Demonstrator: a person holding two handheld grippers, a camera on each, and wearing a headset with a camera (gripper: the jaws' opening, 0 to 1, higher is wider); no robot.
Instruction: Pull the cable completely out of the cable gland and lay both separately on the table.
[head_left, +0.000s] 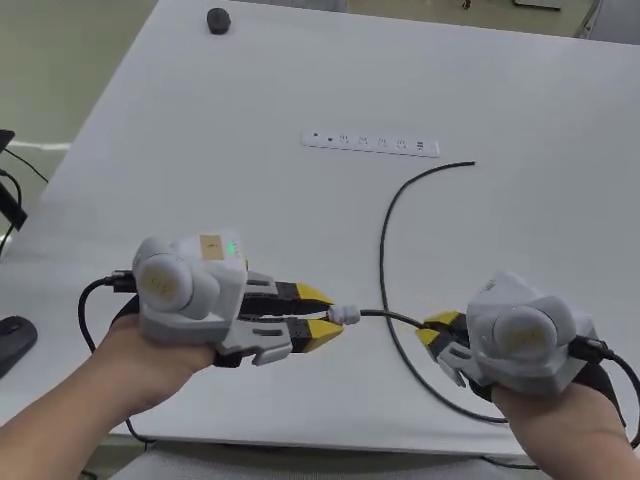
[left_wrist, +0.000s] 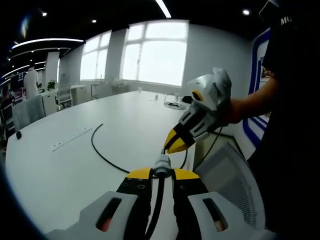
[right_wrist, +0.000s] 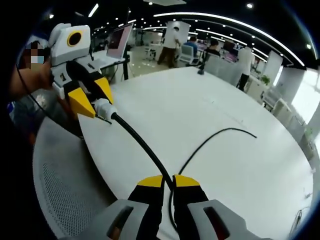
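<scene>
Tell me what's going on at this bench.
A person holds tongs in each hand over a white table. The left tongs are shut on the white cable gland, the right tongs on the black cable beside it. The cable is not yet out of the gland; its loose end curves across the table.

The left tool (head_left: 322, 312) clamps the cable gland (head_left: 345, 315) while the right tool (head_left: 437, 332) grips the black cable (head_left: 382, 240).

Grey left gripper (head_left: 333, 312) and right gripper (head_left: 428, 332), yellow-tipped
</scene>
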